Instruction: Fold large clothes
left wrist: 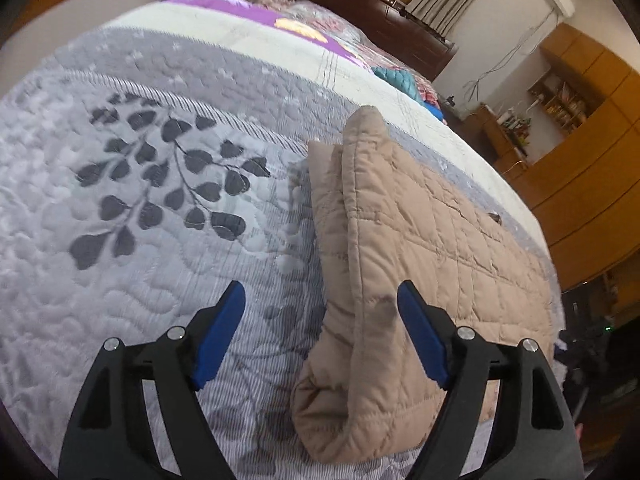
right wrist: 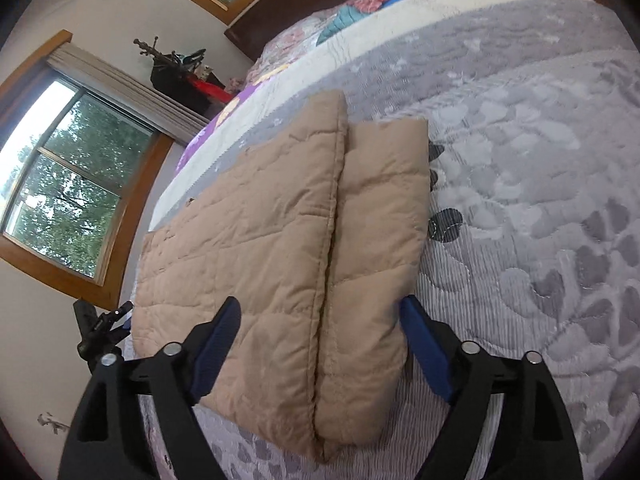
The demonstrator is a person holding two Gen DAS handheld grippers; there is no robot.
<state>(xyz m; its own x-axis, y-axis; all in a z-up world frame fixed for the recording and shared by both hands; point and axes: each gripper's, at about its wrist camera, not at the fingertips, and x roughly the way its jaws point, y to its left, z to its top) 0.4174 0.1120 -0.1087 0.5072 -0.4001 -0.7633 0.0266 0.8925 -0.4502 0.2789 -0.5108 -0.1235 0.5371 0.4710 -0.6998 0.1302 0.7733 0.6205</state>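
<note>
So, the count from my end: two claws, my left claw (left wrist: pixel 320 336) and my right claw (right wrist: pixel 320 344), each with two blue pads. One tan quilted jacket (right wrist: pixel 280 240), folded into two panels side by side. One bed (left wrist: pixel 120 280). Two windows (right wrist: pixel 68 184) on the wall.

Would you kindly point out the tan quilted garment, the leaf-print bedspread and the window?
tan quilted garment (right wrist: pixel 248 248), right wrist view, broad folded panel.
leaf-print bedspread (left wrist: pixel 160 176), left wrist view, dark leaf motif.
window (right wrist: pixel 68 196), right wrist view, glass pane.

Grey leaf-patterned bedspread (left wrist: pixel 168 184), window (right wrist: pixel 68 184), wooden cabinets (left wrist: pixel 592 168).
</note>
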